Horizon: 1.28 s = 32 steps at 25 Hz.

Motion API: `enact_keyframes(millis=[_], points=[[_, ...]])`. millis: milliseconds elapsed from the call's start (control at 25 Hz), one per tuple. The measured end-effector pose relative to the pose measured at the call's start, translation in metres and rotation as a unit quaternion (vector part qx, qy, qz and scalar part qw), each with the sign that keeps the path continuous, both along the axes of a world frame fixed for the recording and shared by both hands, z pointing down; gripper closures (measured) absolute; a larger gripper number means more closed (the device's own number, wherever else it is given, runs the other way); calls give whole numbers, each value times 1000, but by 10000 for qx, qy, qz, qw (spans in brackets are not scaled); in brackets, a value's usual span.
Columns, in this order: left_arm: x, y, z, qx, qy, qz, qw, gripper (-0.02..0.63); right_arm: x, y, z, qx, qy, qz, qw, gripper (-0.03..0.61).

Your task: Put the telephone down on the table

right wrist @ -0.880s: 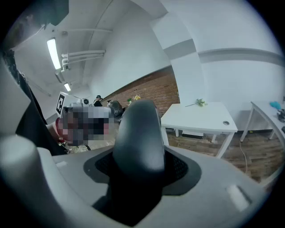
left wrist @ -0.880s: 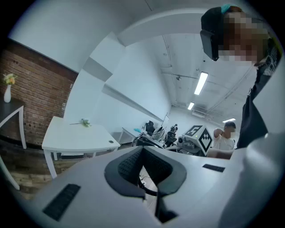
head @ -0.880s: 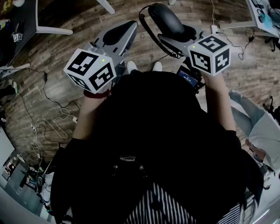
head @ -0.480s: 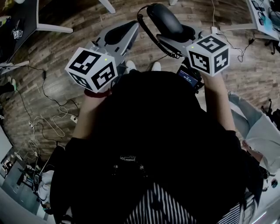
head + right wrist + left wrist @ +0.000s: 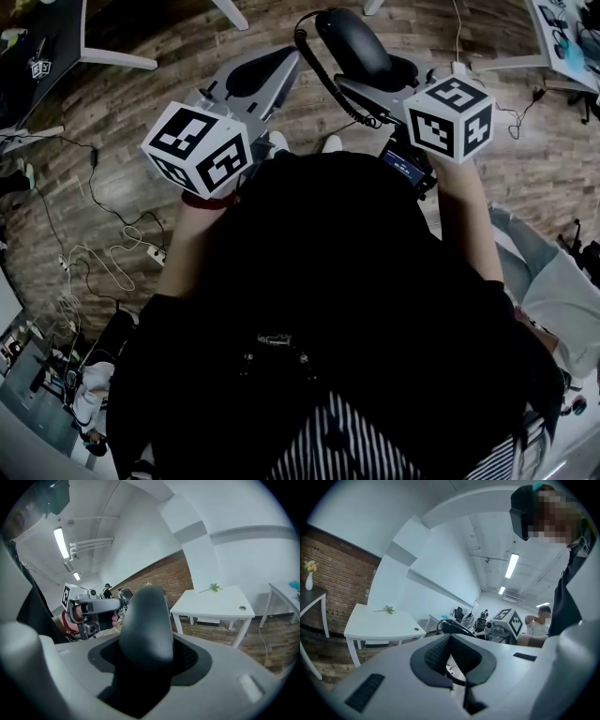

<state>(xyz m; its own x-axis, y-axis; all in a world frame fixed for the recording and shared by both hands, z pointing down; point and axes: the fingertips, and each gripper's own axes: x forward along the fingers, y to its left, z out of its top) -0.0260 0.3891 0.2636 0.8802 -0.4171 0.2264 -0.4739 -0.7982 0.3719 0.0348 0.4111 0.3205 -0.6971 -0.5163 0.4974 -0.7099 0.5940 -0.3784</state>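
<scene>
Judging from where things lie, we have the setting-down wholly ahead of us. The wooden floor point(image 5: 112, 112) is all that shows beneath our hands, and the nearest white table point(image 5: 213, 605) stands well apart, across the room. Our right gripper point(image 5: 384, 77) has its jaws spread wide and pinching the telephone point(image 5: 352, 42), which hangs in the air, touching no surface. Our left gripper point(image 5: 251, 77) is parted and empty just beside it. The coiled cord point(image 5: 302, 42) dangles off the telephone's far end. What's left, we reckon: carry, lower, release.
</scene>
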Motion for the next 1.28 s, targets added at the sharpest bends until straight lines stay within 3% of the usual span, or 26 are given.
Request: enact_keyframes(millis=[880,1280], points=[[67,39,10,-32,-247,-37,9997,615,75,30,13,93,-401,55,9991,304],[95,28,10,-3,-132,503,9986,615,97,31,9,141,-315,562,9978,304]])
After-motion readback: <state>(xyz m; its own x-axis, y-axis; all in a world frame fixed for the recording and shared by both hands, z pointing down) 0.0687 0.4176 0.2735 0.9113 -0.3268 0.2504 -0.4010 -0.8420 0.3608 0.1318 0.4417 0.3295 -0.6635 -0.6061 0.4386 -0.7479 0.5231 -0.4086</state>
